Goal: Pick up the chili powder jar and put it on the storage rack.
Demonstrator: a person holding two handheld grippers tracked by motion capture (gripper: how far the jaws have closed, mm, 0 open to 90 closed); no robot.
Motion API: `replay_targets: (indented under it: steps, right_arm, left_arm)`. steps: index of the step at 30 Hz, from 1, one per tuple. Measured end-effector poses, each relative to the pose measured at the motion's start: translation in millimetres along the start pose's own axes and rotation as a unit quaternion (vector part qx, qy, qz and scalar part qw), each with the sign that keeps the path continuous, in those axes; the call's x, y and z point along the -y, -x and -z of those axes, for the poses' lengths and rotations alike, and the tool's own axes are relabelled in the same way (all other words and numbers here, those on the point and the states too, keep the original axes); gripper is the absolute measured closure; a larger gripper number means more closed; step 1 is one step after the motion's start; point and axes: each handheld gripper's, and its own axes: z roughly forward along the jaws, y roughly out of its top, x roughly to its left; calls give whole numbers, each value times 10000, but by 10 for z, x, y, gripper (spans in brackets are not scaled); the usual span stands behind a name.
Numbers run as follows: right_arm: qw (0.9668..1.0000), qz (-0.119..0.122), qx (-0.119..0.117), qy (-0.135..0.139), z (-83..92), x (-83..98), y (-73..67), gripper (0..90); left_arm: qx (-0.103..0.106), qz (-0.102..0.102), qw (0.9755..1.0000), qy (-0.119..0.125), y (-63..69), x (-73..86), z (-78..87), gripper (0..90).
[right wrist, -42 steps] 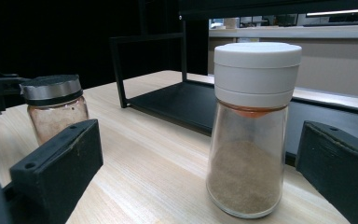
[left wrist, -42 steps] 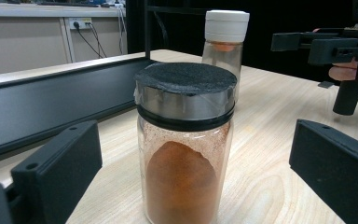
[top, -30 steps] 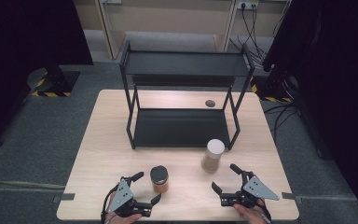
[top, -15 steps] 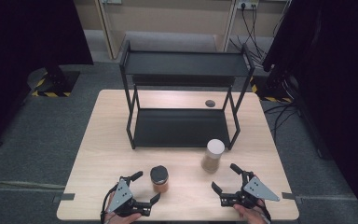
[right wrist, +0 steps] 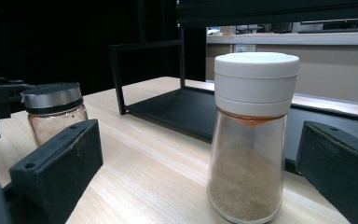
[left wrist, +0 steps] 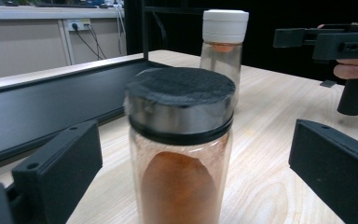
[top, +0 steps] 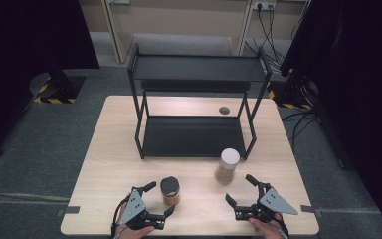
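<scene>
the left gripper [top: 158, 201] is spread wide at the table's [top: 109, 164] near edge, with the black-lidded spice jar [top: 169, 190] upright between its jaws, untouched. the right gripper [top: 240, 190] also gapes wide, the white-capped shaker [top: 227, 166] standing just beyond its tips, in front of the black two-tier rack [top: 194, 99].

Black two-tier rack [top: 197, 107] blocks the rear tabletop [top: 109, 159]; its lower shelf is bare, open from the front between the posts. Dark-lidded jar [top: 169, 190] stands in the gaping left tongs [top: 158, 200]. White-capped shaker [top: 227, 166] stands just beyond the wide-open right tongs [top: 239, 190]. Bare wood between jar and shaker.
</scene>
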Motion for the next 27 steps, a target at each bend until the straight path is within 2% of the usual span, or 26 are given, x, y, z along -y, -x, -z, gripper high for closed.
replay_targets:
  steps: [8,14,24,27]
  right_arm:
    - [10000,6,-9,-11,-3,3,5,8]
    - [10000,-4,14,-2,2,3,4,8]
    - [10000,-8,-1,1,5,2,6,9]
    - [10000,2,4,-1,8,1,5,9]
  left_arm:
    - [-1,68,9999,-131,-37,-30,-68,23]
    - [39,46,9997,-253,-65,-68,-153,47]
    - [91,-58,9990,-440,-110,-113,-245,218]
    - [-4,-155,9986,-504,-88,-142,-264,293]
